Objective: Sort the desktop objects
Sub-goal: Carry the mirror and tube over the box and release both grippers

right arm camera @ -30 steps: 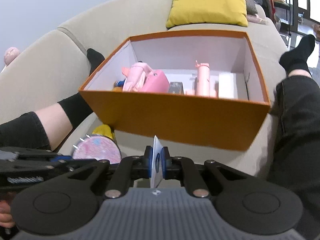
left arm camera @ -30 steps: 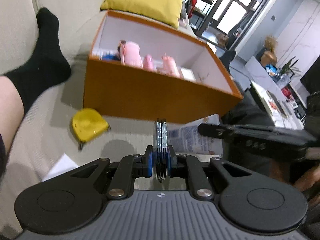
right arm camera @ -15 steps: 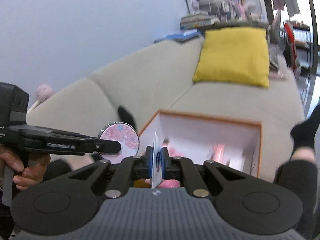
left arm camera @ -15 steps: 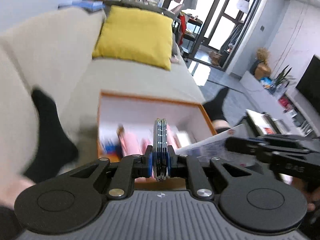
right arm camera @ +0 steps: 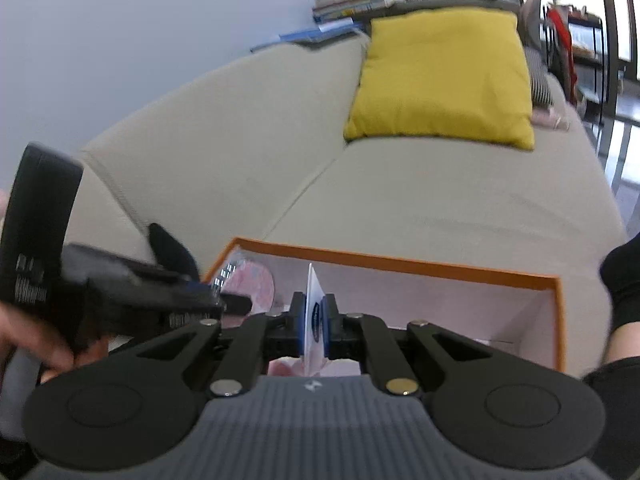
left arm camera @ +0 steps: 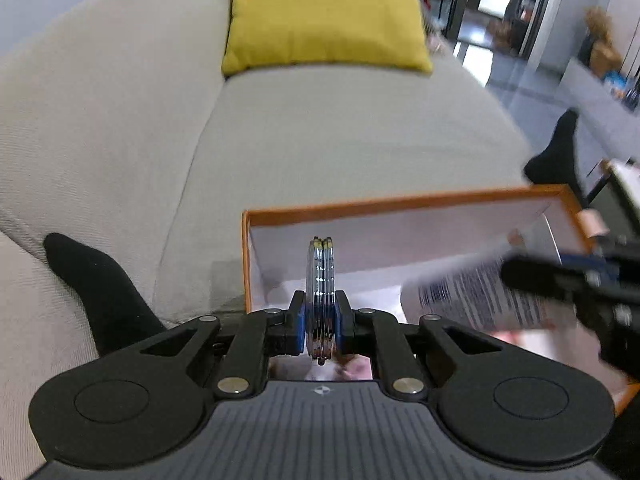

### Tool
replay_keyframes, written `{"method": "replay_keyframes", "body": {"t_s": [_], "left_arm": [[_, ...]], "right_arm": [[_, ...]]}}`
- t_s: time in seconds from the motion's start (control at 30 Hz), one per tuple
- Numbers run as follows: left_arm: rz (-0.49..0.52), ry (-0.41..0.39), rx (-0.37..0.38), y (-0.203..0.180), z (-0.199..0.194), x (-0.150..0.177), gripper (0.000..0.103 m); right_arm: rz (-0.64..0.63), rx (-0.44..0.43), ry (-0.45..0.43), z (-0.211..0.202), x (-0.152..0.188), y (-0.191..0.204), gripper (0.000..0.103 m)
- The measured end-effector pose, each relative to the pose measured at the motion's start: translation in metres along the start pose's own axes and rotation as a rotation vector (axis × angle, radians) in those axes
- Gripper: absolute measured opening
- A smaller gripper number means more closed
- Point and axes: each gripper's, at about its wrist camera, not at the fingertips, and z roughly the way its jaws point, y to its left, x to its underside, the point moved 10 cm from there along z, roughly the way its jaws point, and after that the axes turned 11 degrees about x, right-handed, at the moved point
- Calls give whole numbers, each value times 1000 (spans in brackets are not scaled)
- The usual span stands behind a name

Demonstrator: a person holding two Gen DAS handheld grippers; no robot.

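Observation:
My left gripper (left arm camera: 320, 320) is shut on a round compact mirror (left arm camera: 320, 276), held edge-on above the near left part of the orange box (left arm camera: 400, 204). The mirror's pink patterned face shows in the right wrist view (right arm camera: 254, 286), with the left gripper (right arm camera: 224, 304) over the box's left corner. My right gripper (right arm camera: 316, 324) is shut on a white printed packet (right arm camera: 314, 312), held over the orange box (right arm camera: 400, 262). In the left wrist view the packet (left arm camera: 480, 292) and right gripper (left arm camera: 560, 280) are blurred over the box's right side. Box contents are mostly hidden.
The box sits on a beige sofa (left arm camera: 320, 128) with a yellow cushion (left arm camera: 324, 16) behind it. A black-socked foot (left arm camera: 104, 280) lies left of the box and another (left arm camera: 556, 156) at its far right. Books are stacked behind the sofa (right arm camera: 352, 0).
Both grippers rose from the sofa seat in front of the box and moved forward over the open box, each still holding its object. The yellow tape measure is out of view.

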Motion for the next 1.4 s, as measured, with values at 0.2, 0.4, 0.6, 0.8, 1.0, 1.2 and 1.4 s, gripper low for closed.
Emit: {"method": "replay_keyframes", "body": {"t_s": [0.2,0.4,0.6,0.8,1.0,1.2,1.4], "left_arm": [[76,36,-62,3,23,2,15],[158,68,-79,-1,28,4,16],[189,69,-66,-6,26,6,18],[218,26,-41,-4,2,3,31],[222,-21,14,0,-40,8,31],[162,-58,-33,18,-82,26,33],[46,-57,-56,44,-97,54,33]], "right_arm": [[66,-50,87,56,-2,12,8],[106,-73,132,73,1,23,8],[119,-72,166,82,4,31,8],[143,-68,198,85,4,37,8],[141,-63,206,85,-1,51,9],[108,-11,211,80,0,63,11],[118,1,226,88,2,76,18]]}}
